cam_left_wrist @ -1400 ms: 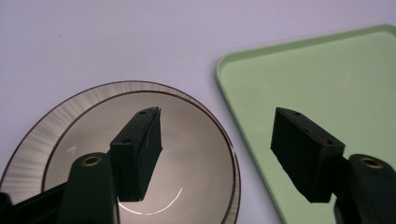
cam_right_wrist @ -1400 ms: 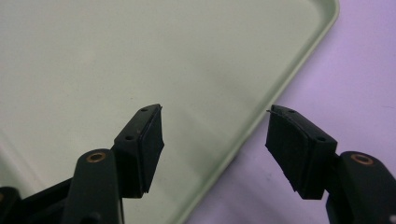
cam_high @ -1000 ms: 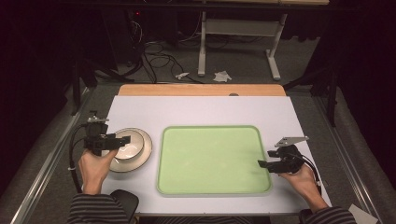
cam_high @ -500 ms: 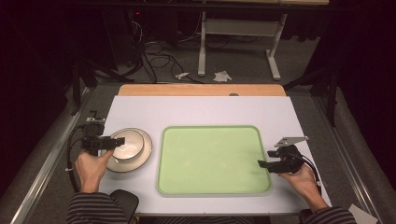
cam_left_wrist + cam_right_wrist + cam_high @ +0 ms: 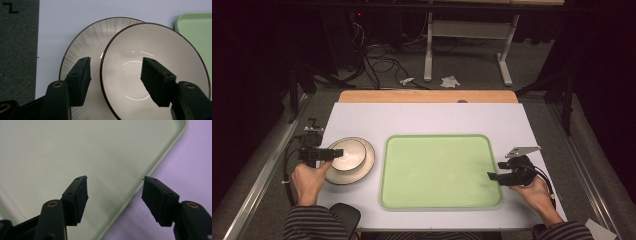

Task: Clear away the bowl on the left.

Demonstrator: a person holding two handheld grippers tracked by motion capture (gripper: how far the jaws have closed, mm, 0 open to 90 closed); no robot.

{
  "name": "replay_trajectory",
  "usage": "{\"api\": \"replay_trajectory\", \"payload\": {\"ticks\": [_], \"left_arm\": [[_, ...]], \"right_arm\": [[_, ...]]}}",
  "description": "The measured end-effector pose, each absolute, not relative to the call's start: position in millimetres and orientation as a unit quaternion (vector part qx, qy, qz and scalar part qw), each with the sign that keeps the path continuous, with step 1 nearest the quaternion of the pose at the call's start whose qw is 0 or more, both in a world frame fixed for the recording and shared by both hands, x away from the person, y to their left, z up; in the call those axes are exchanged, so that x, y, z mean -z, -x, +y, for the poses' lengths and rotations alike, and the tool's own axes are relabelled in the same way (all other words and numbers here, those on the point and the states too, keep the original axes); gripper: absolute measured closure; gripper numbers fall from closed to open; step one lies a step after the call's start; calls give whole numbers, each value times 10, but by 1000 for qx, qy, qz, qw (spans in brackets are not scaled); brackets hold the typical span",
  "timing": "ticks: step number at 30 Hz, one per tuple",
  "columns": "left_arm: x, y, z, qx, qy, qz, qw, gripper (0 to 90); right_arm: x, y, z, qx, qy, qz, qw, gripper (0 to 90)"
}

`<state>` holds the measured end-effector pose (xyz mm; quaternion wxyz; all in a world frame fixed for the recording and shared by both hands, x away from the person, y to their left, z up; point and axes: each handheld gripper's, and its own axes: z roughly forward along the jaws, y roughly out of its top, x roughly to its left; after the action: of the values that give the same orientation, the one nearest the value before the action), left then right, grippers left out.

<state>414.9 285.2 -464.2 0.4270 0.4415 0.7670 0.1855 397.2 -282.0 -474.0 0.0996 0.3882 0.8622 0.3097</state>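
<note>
Resting on the white counter [image 5: 427, 117], the green tray [image 5: 439, 170] is the landmark. Just left of the tray, a wide plate [image 5: 82, 42] carries a smaller bowl [image 5: 155, 72], mouth up, round, no long axis, sitting off-centre toward the tray. Left hand-held gripper [image 5: 115, 75] straddles the bowl's near-left rim, one jaw outside over the plate, one inside the bowl; jaws fairly wide and just been closing, pads not pressing the rim. Right hand-held gripper [image 5: 115, 197] hangs over the tray's right edge, jaws wide, holding nothing.
</note>
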Motion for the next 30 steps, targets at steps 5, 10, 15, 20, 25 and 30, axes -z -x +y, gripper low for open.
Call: {"api": "replay_trajectory", "payload": {"ticks": [5,10,15,20,25,30], "left_arm": [[4710,-4180,2869,-177,-440,775,418,468],[4746,-4198,2838,-175,-448,774,411,508],[4756,-4205,2832,-173,-448,778,406,563],[4763,-4214,2827,-169,-444,781,404,604],[4775,-4226,2838,-170,-444,784,399,632],[4792,-4230,2852,-168,-442,787,397,665]], "right_arm": [[4745,-3976,-2819,-310,-388,862,97,389],[4739,-3972,-2823,-311,-389,862,98,391],[4749,-3979,-2817,-311,-385,864,96,390],[4744,-3976,-2818,-311,-387,863,96,390],[4748,-3979,-2818,-311,-385,864,96,391],[4746,-3977,-2815,-307,-385,865,97,392]]}}
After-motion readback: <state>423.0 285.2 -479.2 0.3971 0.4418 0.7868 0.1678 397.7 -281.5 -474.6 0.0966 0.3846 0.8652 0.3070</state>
